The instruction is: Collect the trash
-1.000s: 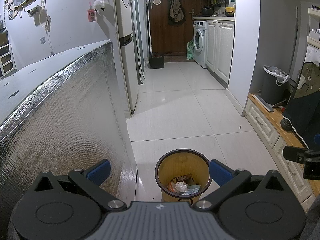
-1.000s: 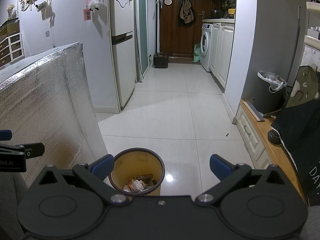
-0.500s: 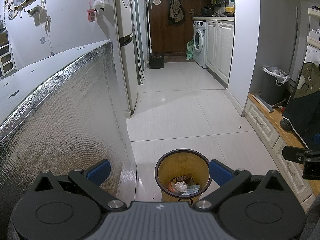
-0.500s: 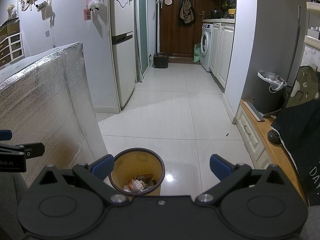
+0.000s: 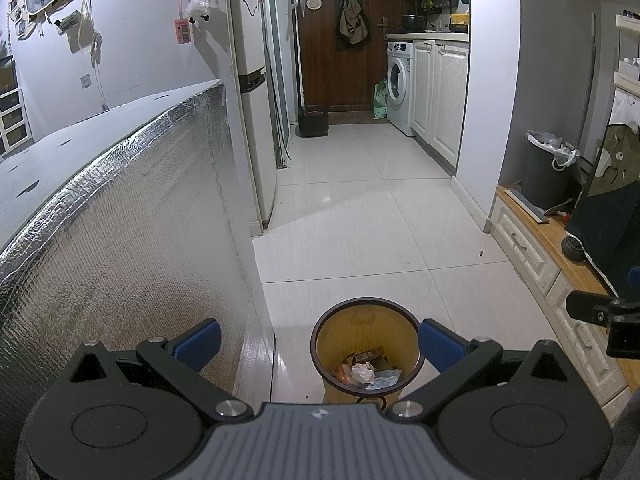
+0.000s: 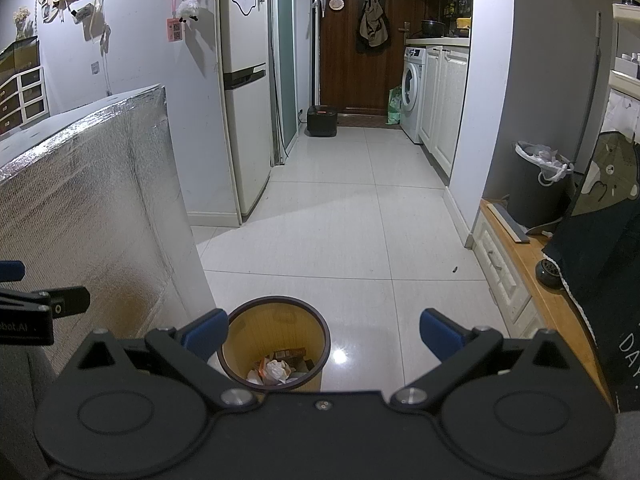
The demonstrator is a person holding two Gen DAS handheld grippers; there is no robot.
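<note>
A small yellow wastebasket [image 5: 366, 330] with a dark rim stands on the white tile floor, holding crumpled paper and wrappers [image 5: 364, 372]. It also shows in the right wrist view [image 6: 276, 330], with its trash [image 6: 278, 369]. My left gripper [image 5: 318, 344] is open and empty, held above and just short of the basket. My right gripper [image 6: 324, 334] is open and empty, with the basket below its left finger. The right gripper's tip shows at the right edge of the left wrist view [image 5: 608, 316].
A tall foil-covered block [image 5: 120, 220] stands close on the left. A fridge [image 5: 252, 100] is behind it. A low wooden cabinet [image 5: 560, 276] with a dark cloth runs along the right. A grey lined bin [image 5: 546, 172] stands on it. Open tile floor [image 5: 352, 200] leads to a door.
</note>
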